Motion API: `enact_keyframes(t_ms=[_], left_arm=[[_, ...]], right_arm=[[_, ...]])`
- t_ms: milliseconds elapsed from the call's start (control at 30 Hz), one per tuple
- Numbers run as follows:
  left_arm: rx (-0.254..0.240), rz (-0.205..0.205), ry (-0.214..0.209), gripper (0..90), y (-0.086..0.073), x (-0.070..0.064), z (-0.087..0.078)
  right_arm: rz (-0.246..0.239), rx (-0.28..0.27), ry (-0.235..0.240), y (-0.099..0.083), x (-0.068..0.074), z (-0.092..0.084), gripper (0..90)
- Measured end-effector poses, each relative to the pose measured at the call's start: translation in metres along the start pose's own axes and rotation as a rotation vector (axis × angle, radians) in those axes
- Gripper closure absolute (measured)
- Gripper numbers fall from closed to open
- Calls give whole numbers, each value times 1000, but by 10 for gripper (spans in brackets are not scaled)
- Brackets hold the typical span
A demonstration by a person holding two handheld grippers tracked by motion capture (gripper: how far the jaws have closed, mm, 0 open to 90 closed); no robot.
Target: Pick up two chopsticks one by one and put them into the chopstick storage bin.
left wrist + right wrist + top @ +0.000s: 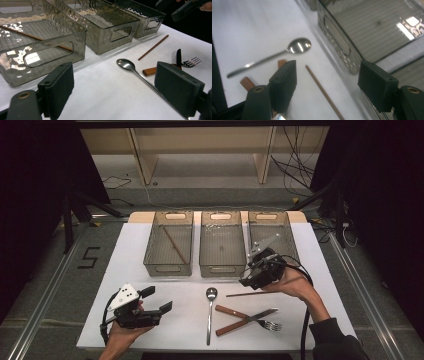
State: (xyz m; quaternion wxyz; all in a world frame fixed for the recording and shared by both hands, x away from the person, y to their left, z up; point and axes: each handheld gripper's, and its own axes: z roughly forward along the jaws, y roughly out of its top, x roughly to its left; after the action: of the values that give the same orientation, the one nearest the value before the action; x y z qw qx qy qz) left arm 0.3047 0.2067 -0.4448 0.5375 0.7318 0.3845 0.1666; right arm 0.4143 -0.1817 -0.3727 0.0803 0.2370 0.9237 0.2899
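A dim room with a bare wooden shelf frame at the back is surrounding a white tabletop (pixel 150 295), where three clear ribbed bins are standing in a row; the left bin (pixel 169 242) is already holding one chopstick lying at a slant. The right hand-held gripper (pixel 248 279) is hanging over the near edge of the right bin (pixel 272 237) with its jaws standing wide and nothing between them, and in the right gripper view the loose chopstick (pixel 323 93) is lying between its pads (pixel 283 83), untouched. That chopstick (pixel 252 294) is resting flat on the tabletop, just in front of the middle and right bins and beyond the crossed knife (pixel 245 320) and fork (pixel 250 318), to the right of the spoon (pixel 210 312). It is looking like a thin, straight, reddish-brown stick, probably wood: light and stiff, but so low on the surface that it is likely to roll or slip. Taking it near the middle, with the pads closing across its width, seems safest. The left hand-held gripper (pixel 159 301) is waiting open and empty at the near left
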Motion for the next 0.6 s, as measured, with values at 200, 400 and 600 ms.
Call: enact_keyframes(t_ms=[200, 400, 600], left_arm=[[0, 0, 0, 157, 0, 0, 0], [-1, 1, 1, 157, 0, 0, 0], [-1, 2, -2, 156, 0, -1, 1]], right_arm=[[-14, 70, -23, -12, -4, 9, 317], [-41, 146, -44, -23, -7, 17, 294], [-33, 176, -47, -31, -15, 22, 294]])
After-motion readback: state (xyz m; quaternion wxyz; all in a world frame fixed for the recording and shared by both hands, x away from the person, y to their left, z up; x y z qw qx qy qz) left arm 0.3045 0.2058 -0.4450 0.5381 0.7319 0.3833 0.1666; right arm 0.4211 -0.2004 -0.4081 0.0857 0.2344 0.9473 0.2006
